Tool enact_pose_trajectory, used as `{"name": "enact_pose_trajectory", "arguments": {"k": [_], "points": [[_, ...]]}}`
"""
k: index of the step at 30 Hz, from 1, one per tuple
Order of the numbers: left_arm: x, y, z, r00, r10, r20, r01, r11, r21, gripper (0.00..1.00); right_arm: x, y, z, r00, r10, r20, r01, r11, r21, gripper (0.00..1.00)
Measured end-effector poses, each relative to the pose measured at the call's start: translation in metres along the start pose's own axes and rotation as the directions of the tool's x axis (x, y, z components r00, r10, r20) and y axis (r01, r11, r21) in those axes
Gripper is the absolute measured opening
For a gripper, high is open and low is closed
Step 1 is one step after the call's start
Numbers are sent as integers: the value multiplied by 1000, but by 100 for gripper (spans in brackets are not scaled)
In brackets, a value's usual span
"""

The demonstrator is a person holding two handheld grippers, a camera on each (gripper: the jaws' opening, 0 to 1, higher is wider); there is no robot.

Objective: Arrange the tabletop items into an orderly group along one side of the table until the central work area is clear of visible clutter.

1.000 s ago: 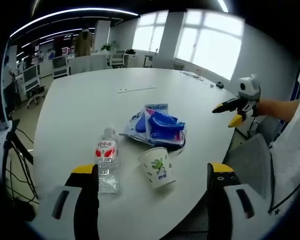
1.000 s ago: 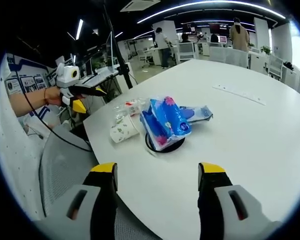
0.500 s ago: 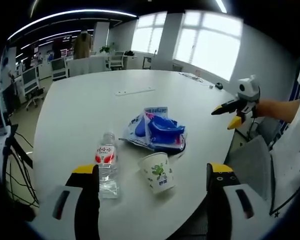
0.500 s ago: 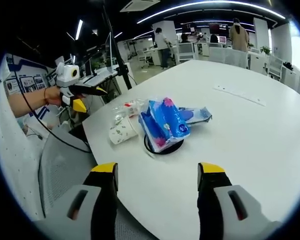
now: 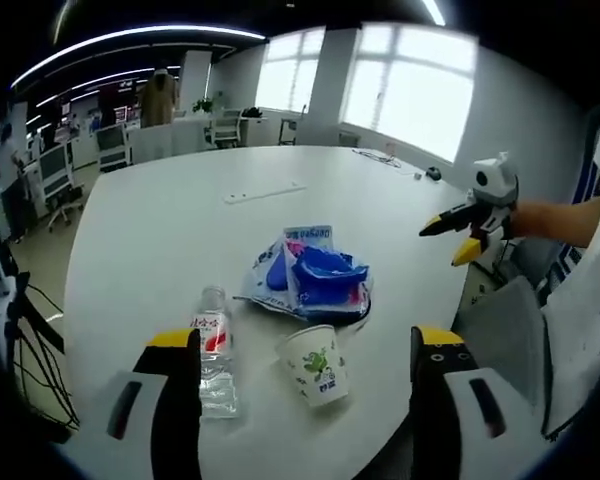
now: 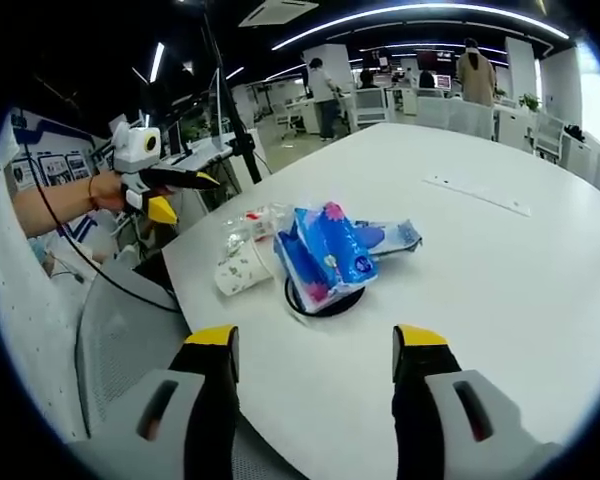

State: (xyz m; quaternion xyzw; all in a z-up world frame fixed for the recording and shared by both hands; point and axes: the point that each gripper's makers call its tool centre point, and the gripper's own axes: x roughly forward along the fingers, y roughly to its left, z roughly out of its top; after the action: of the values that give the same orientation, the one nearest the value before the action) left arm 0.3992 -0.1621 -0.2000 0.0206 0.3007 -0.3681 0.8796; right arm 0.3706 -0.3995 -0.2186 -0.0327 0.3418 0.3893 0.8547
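Note:
A clear water bottle (image 5: 214,350) with a red label stands near the table's front edge, and a white paper cup (image 5: 315,363) with a green print stands right of it. Behind them lie blue tissue packs (image 5: 313,275) on a black ring. My left gripper (image 5: 302,350) is open and held back from the bottle and cup. My right gripper (image 6: 315,342) is open, short of the blue tissue packs (image 6: 325,252), with the cup (image 6: 239,268) and bottle (image 6: 255,218) left of them. The right gripper (image 5: 458,228) shows at the right of the left gripper view, the left gripper (image 6: 170,190) at the left of the right gripper view.
The big white round table (image 5: 180,220) carries a white strip (image 5: 265,191) farther back. A grey chair (image 6: 120,340) stands at the table's near edge. Desks, chairs and people fill the office behind, with bright windows beyond.
Both cameras have pulled back a little, so the bottle, cup and tissue packs look smaller. Nothing on the table has moved.

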Motion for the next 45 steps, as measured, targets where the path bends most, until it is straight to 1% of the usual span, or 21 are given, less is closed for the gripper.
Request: {"name": "enact_pose_trajectory", "arguments": {"k": [14,28,45], "points": [[12,-2,17,1000,-18,14,17,1000,25,85,8,-1,8,1000,5,4,-5,1000,-1,58],[35,-6,36,998,-49,31,47,998,50,81,15,-5,14,1000,5,12,-5,1000,-8,56],[57,-8,43,997,-70,28,68,995,67,74,29,-11,23,1000,-6,16,6,1000,4,53]]}}
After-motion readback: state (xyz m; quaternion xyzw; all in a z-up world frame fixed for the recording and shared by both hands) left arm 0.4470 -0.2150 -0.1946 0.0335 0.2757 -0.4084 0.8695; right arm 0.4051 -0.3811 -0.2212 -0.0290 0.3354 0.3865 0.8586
